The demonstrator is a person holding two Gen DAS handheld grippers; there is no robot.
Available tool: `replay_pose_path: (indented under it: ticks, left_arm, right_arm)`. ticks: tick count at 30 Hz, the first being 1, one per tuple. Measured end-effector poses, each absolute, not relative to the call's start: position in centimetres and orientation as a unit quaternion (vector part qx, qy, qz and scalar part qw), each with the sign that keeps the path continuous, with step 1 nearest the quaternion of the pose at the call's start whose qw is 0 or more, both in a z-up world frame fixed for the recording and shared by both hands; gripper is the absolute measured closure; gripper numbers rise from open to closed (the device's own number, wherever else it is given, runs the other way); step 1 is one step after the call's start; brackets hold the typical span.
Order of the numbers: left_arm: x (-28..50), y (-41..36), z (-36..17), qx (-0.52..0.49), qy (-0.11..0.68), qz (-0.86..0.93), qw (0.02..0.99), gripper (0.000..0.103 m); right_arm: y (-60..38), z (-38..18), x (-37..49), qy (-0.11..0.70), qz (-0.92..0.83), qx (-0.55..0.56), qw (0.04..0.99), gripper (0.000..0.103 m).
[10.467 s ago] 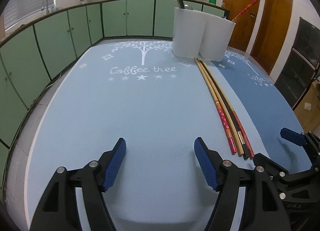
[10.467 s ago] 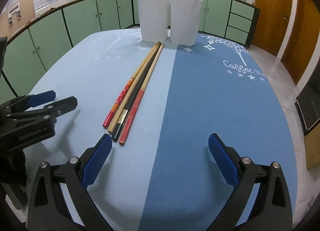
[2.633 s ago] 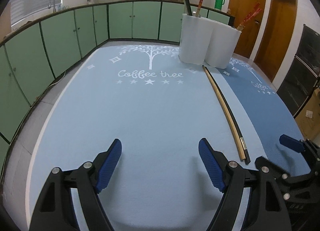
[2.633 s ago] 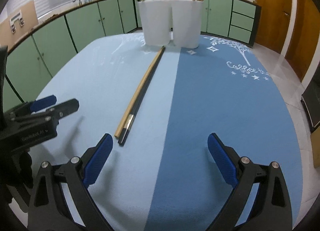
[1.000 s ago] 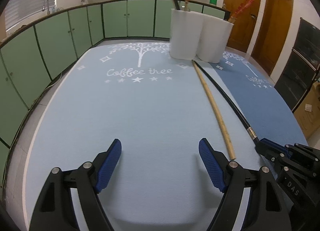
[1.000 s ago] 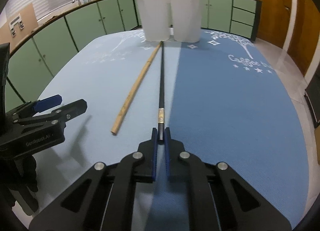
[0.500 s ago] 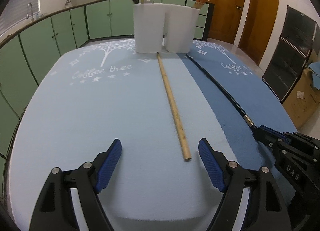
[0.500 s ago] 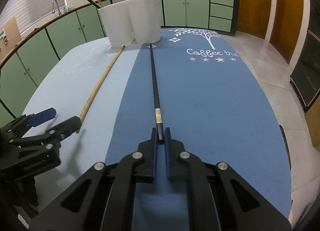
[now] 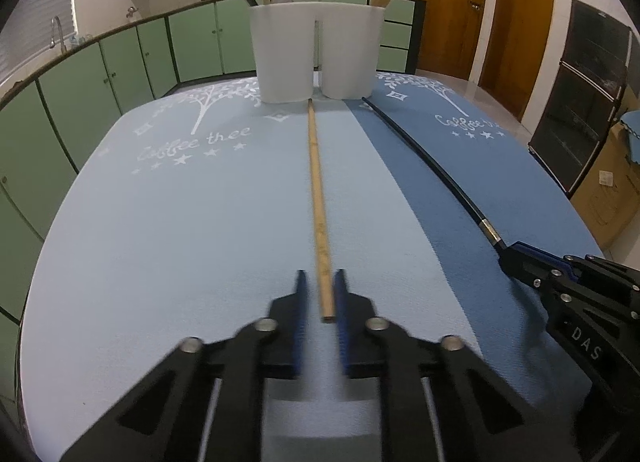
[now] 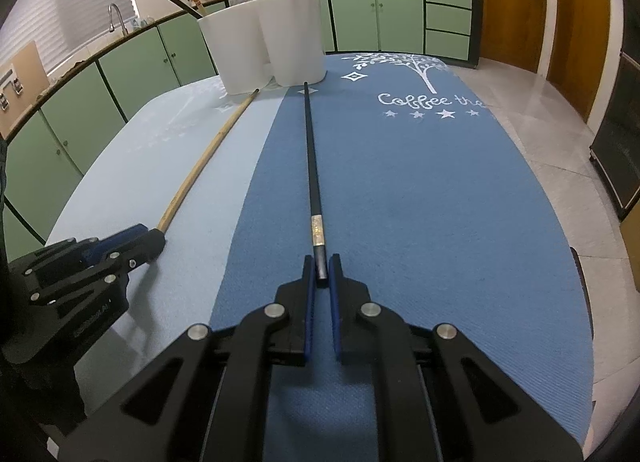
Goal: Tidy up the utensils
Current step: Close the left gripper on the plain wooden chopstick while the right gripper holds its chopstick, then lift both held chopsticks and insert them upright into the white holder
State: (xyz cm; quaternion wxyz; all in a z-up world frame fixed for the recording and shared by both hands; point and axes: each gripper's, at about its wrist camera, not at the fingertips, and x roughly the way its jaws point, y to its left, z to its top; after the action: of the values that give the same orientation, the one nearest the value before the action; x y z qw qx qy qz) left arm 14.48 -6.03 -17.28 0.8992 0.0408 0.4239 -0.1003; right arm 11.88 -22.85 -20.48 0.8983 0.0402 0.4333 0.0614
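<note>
On the table, near edge: two last chopsticks lie lengthwise, tips toward the white twin holder (image 9: 316, 57).
Left gripper (image 9: 320, 294): jaws have just been closing on the bamboo chopstick (image 9: 318, 197), pinching its butt end.
Right gripper (image 10: 320, 274): clamped on the black chopstick (image 10: 310, 157) behind its silver band.
Handling: likely light, stiff, slick; an end grip lets them swing.
Surface: ribbed blue mat (image 10: 420, 201).

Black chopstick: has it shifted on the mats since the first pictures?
Yes. The black chopstick lay beside the others at the mat seam; now it lies wholly on the dark blue mat, with the right claw shut on it.
</note>
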Motion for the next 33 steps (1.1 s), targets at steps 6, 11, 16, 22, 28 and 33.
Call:
replay_pose_path:
  ticks: [6, 11, 16, 22, 28, 33]
  left_arm:
    - [14.3, -6.1, -17.1, 0.033, 0.424, -0.093, 0.900, 0.096]
    - [14.0, -5.9, -16.4, 0.029, 0.416, -0.095, 0.904, 0.096]
    - [13.2, -5.2, -14.2, 0.028, 0.395, -0.098, 0.913, 0.096]
    - [12.5, -4.8, -10.9, 0.027, 0.361, -0.103, 0.926, 0.096]
    - [12.0, -4.2, -6.9, 0.017, 0.317, -0.106, 0.942, 0.096]
    - [12.4, -3.7, -3.6, 0.011, 0.284, -0.116, 0.952, 0.096]
  right_arm:
    - [-22.8, -20.5, 11.9, 0.433, 0.061, 0.038, 0.898, 0.096]
    - [-22.8, -20.2, 11.8, 0.430, 0.068, 0.037, 0.899, 0.097]
    - [-23.1, -19.0, 11.2, 0.419, 0.074, 0.039, 0.904, 0.097]
    - [-23.6, -16.1, 10.5, 0.392, 0.080, 0.039, 0.916, 0.097]
    - [-24.3, -11.8, 10.2, 0.353, 0.083, 0.036, 0.931, 0.097]
    - [-24.9, -7.9, 10.9, 0.327, 0.093, 0.033, 0.940, 0.097]
